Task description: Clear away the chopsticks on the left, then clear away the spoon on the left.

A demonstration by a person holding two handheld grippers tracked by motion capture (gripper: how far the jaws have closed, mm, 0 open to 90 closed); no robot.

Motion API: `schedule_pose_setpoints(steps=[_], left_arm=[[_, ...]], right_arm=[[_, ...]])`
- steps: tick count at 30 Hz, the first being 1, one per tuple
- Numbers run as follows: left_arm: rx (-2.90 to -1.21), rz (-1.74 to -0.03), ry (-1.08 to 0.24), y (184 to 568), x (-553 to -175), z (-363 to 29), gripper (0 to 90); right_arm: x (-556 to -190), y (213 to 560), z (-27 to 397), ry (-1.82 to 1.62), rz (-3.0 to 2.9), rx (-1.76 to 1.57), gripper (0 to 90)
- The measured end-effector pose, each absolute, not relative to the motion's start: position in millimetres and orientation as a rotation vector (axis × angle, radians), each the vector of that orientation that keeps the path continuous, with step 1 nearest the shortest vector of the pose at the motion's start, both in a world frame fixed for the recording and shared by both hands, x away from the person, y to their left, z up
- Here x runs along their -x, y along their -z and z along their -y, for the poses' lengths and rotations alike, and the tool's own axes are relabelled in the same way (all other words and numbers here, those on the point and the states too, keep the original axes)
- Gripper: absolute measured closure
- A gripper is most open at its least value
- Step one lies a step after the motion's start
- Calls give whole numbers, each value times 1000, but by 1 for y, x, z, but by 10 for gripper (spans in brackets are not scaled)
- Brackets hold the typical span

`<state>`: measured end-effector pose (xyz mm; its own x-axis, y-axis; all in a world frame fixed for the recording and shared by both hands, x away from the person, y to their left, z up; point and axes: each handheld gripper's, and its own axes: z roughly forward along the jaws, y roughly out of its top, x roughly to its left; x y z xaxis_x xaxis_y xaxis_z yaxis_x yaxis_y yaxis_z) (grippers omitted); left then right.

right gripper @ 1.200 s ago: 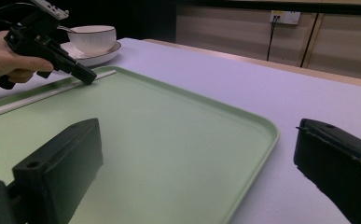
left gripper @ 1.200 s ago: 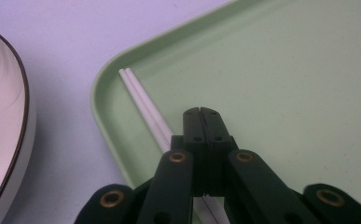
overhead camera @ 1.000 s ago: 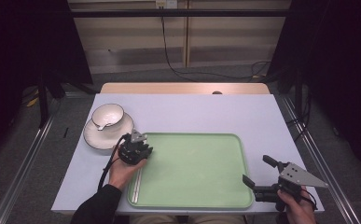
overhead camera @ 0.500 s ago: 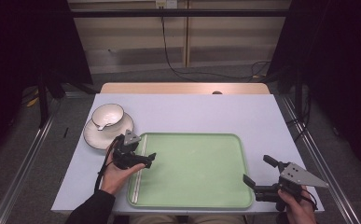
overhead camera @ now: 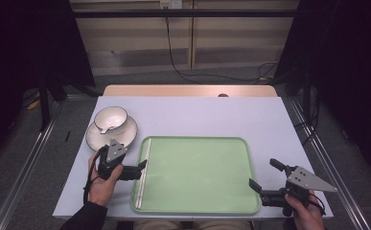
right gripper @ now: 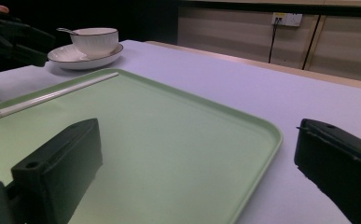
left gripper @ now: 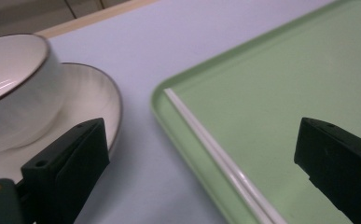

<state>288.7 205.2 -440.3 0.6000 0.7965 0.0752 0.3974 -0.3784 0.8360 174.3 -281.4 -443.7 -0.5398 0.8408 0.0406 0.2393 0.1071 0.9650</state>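
item: thin white plastic straw (overhead camera: 143,172) along pale green rectangular tray (overhead camera: 197,211) edge; my left gripper (overhead camera: 142,166) just opened wide, empty; right gripper (overhead camera: 261,180) wide. risk: i nudge it rolling.

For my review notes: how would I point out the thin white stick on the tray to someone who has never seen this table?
Find the large green tray in the middle of the white table. Along its left inner edge, next to the left tool, lies a thin white stick, running front to back. It is the one long, straight, slender thing; the cup and saucer beyond are round and sit off the tray.
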Motion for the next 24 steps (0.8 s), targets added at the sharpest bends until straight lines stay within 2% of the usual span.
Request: schedule_pose_setpoints(steps=[9, 24], left_arm=[[-1918, -1007, -614, 439, -289, -242, 23], [-1846, -1140, -660, 434, -301, -283, 23]], right_arm=[[-174, 443, 282, -1454, -1846, -1049, 5], [-174, 442, 284, -1460, -1838, -1063, 6]])
